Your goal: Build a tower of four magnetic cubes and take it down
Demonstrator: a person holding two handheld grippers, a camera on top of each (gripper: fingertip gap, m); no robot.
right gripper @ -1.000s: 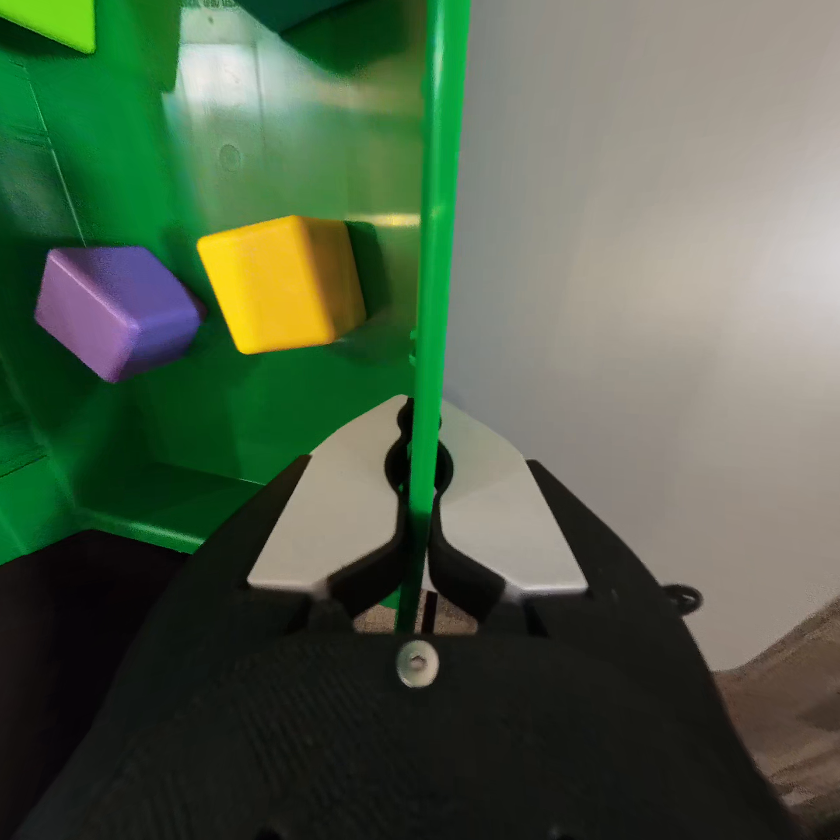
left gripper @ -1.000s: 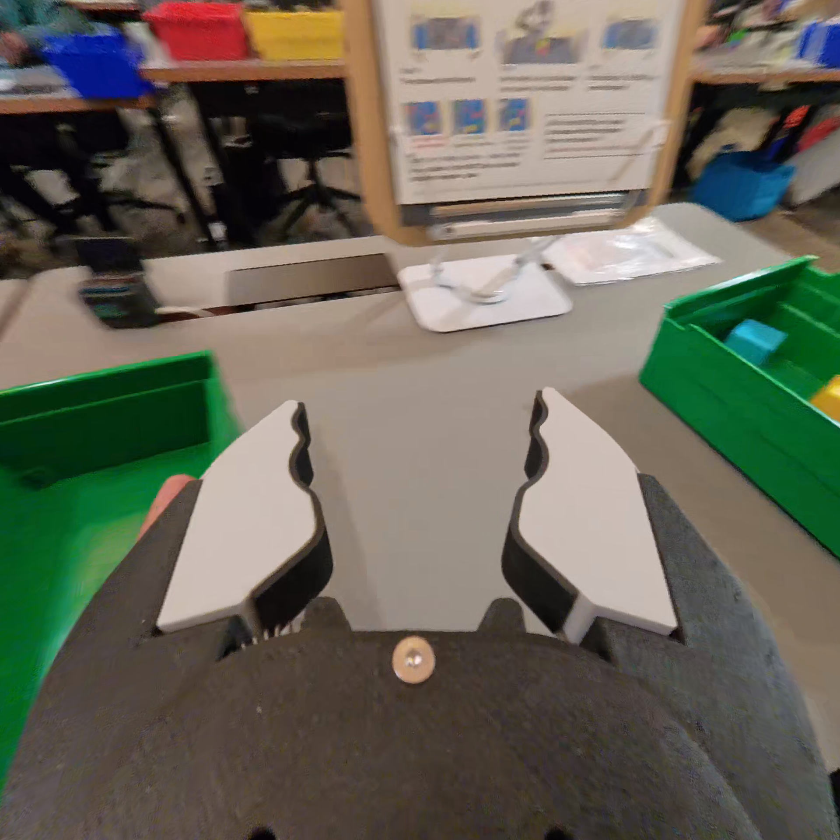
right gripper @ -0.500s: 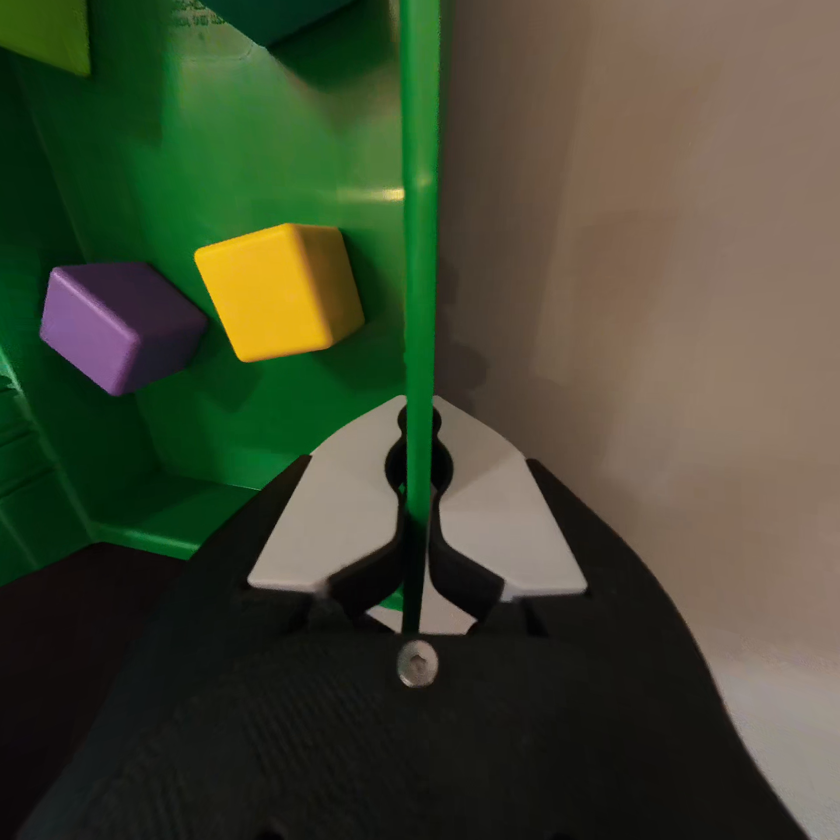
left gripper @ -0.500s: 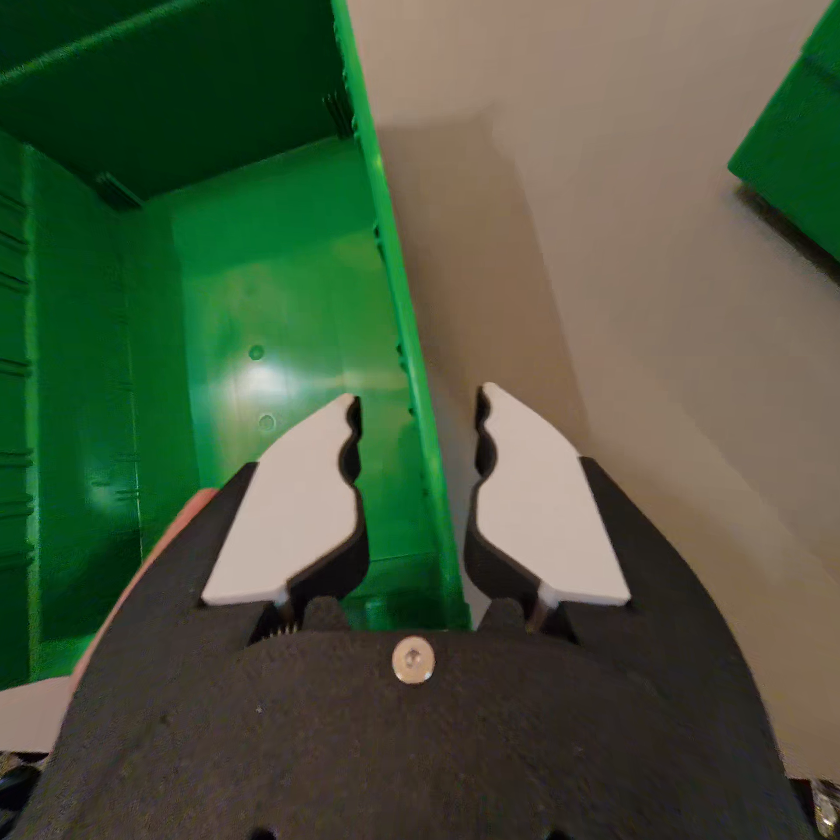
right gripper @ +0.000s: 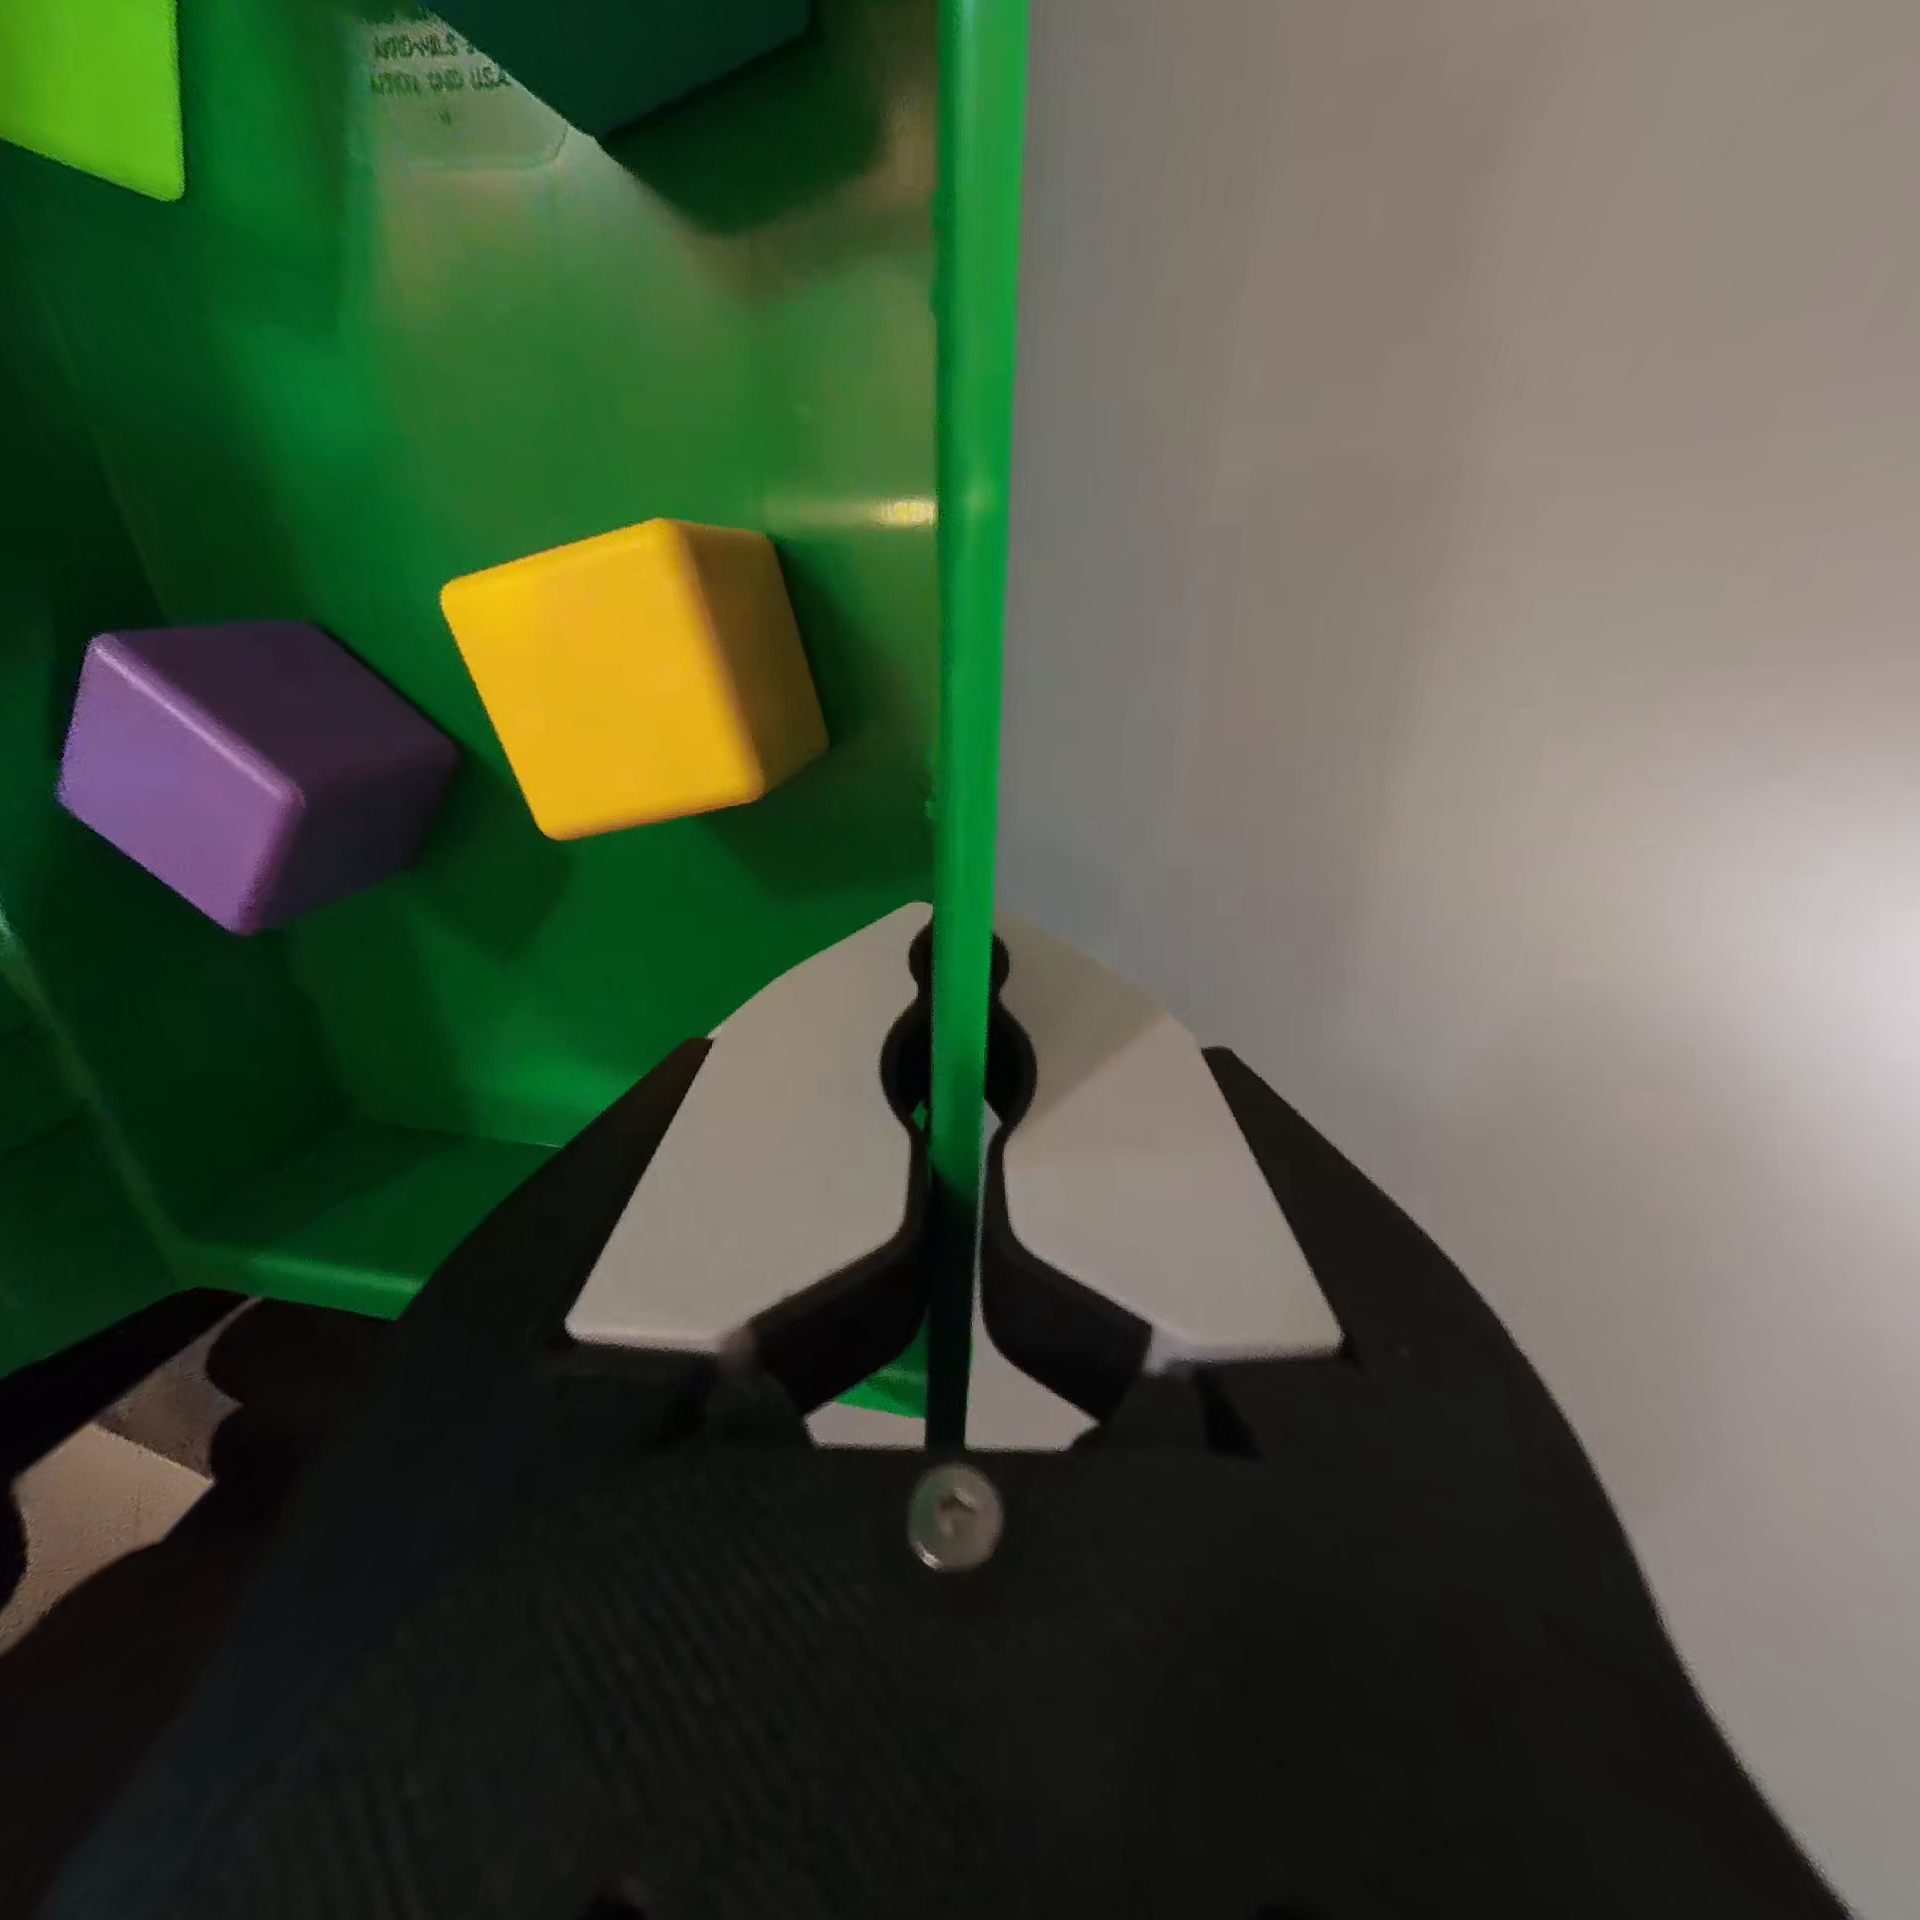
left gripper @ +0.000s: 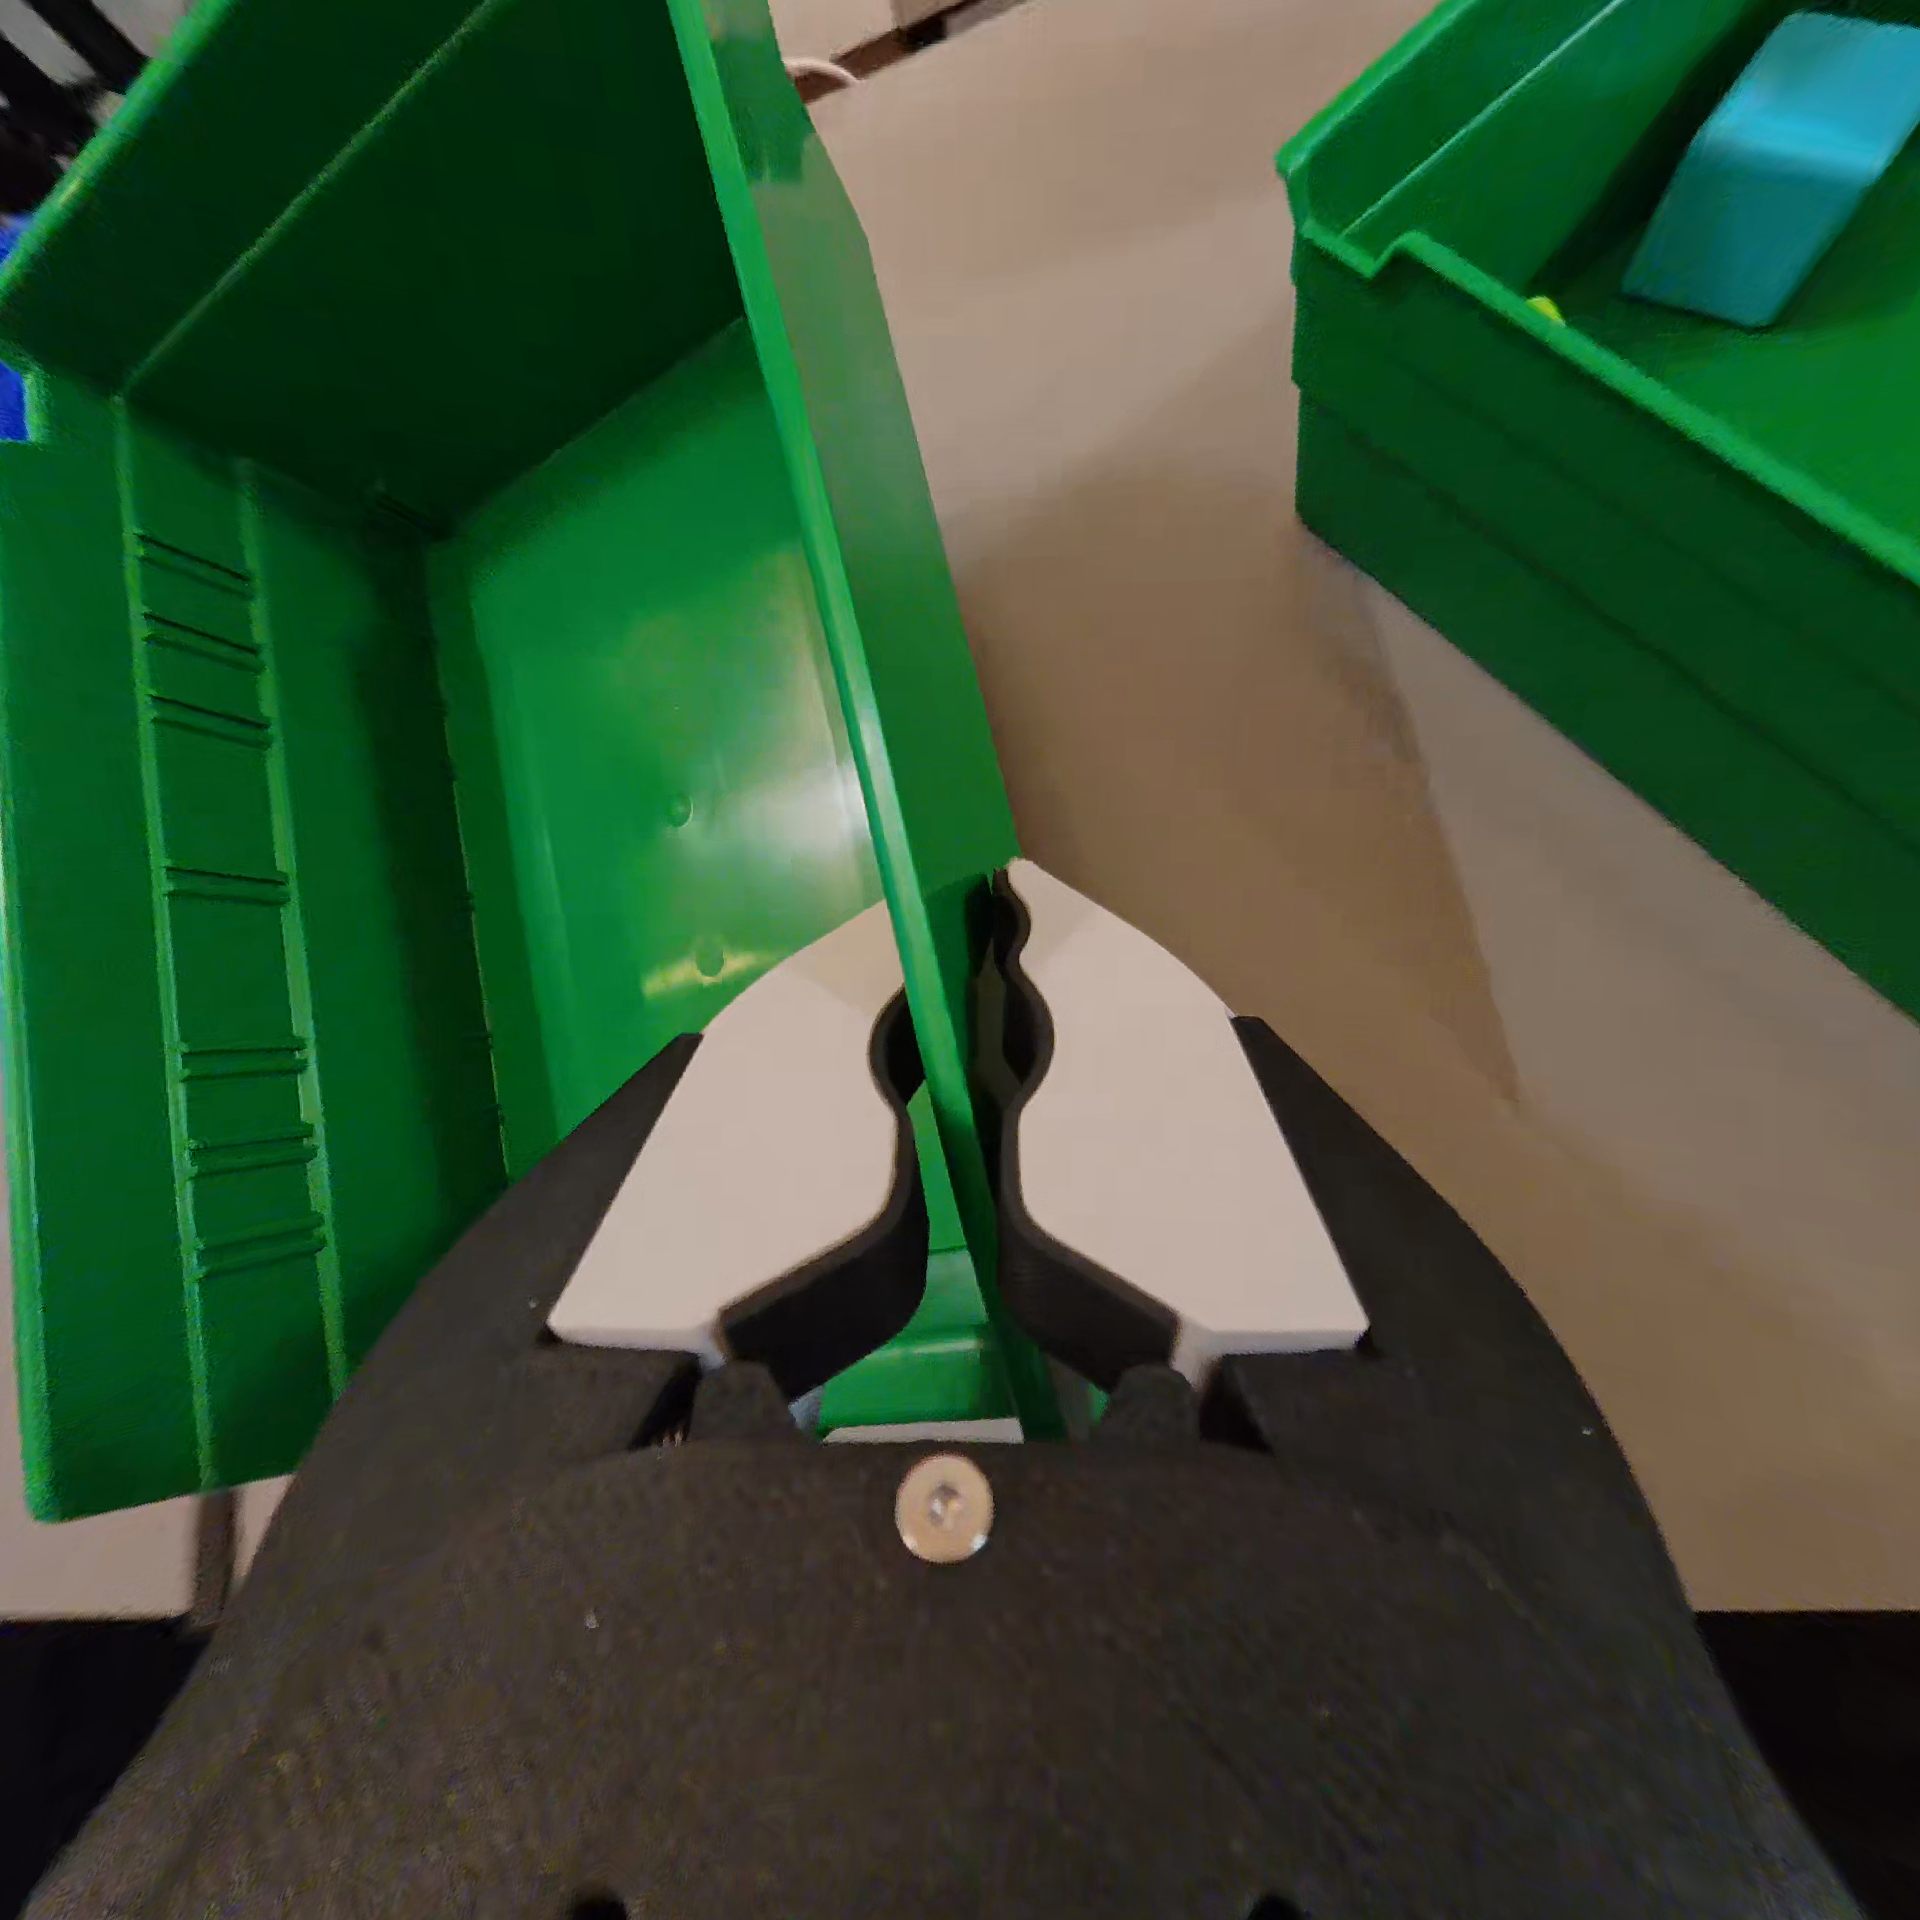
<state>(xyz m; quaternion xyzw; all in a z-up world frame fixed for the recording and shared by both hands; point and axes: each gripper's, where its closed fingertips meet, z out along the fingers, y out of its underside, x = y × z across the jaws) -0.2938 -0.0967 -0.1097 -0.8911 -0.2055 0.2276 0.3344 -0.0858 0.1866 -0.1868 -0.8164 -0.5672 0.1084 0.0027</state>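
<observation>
My left gripper [left gripper: 951, 920] is shut on the right side wall [left gripper: 821, 468] of an empty green bin [left gripper: 644, 727]. My right gripper [right gripper: 954, 940] is shut on the side wall [right gripper: 971, 416] of a second green bin. Inside that bin lie a yellow cube [right gripper: 623, 675], a purple cube [right gripper: 229, 769], a lime cube [right gripper: 83, 83] at the top left edge, and a dark cube [right gripper: 623, 52] cut off at the top. The left wrist view shows this second bin [left gripper: 1558, 582] at the upper right with a teal cube [left gripper: 1756, 197] in it.
Both bins stand on a grey table [left gripper: 1195, 727], with a strip of bare surface between them. The table also shows to the right of the held wall in the right wrist view [right gripper: 1455, 623].
My left gripper swung down from over the table to the empty bin's right wall and closed on it. My right gripper stays shut on the other bin's wall, nearly still.
</observation>
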